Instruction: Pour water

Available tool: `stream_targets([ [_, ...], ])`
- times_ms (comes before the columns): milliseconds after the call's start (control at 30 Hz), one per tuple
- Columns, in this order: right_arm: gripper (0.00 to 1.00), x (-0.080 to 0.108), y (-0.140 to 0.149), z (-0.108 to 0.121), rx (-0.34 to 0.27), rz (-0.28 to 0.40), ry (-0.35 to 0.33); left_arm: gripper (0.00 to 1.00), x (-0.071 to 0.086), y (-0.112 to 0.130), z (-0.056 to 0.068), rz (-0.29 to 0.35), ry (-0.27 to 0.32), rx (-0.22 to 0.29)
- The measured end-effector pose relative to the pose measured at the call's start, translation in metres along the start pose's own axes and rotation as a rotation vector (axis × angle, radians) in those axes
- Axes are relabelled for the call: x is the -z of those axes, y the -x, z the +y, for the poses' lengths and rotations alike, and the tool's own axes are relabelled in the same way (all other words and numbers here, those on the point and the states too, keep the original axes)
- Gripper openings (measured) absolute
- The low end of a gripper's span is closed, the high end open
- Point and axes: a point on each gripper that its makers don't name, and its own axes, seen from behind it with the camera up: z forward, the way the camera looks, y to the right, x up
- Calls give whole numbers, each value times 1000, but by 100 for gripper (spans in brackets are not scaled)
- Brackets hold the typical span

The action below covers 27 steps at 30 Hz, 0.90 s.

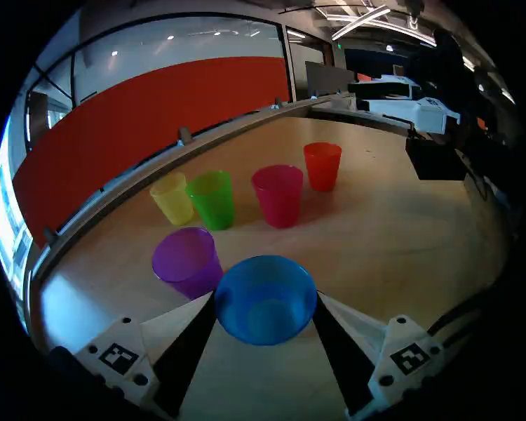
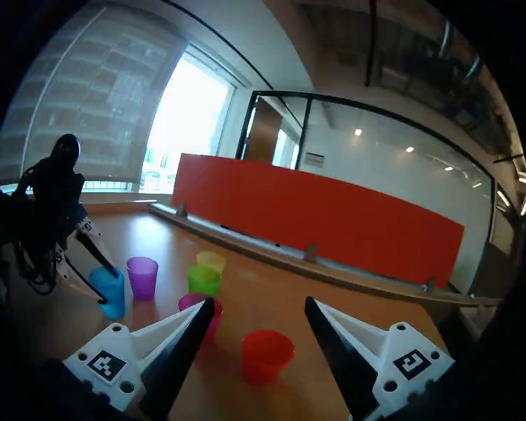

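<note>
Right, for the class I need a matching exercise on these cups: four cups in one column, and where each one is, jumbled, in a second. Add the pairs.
Column 1
1. blue cup
2. purple cup
3. orange-red cup
4. yellow cup

Column 2
A. right beside the green cup, near the far edge of the table
B. gripped in the left tongs
C. standing on the table ahead of the open right tongs
D. standing on the table close beside the gripped cup

Pairs: 1-B, 2-D, 3-C, 4-A
</note>
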Motion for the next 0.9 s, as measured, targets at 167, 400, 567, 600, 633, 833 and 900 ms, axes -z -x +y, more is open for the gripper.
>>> stream_targets([
  [167, 100, -3, -1, -6, 1, 2, -9, 89, 14, -12, -1, 55, -19, 37],
  [400, 100, -12, -3, -15, 5, -7, -31, 89, 37, -30, -6, 132, -69, 76],
  [567, 100, -23, -7, -24, 27, -20, -56, 89, 55, -39, -14, 184, -119, 118],
  [600, 100, -26, -8, -26, 31, -24, -63, 89, 58, -40, -16, 194, -130, 127],
  [633, 100, -29, -9, -29, 35, -29, -71, 89, 62, -40, -18, 206, -142, 137],
  [833, 100, -51, -10, -44, 45, -75, -121, 89, 79, -40, -25, 251, -192, 168],
  [900, 100, -59, -9, -48, 47, -95, -136, 89, 84, -40, -26, 261, -209, 166],
])
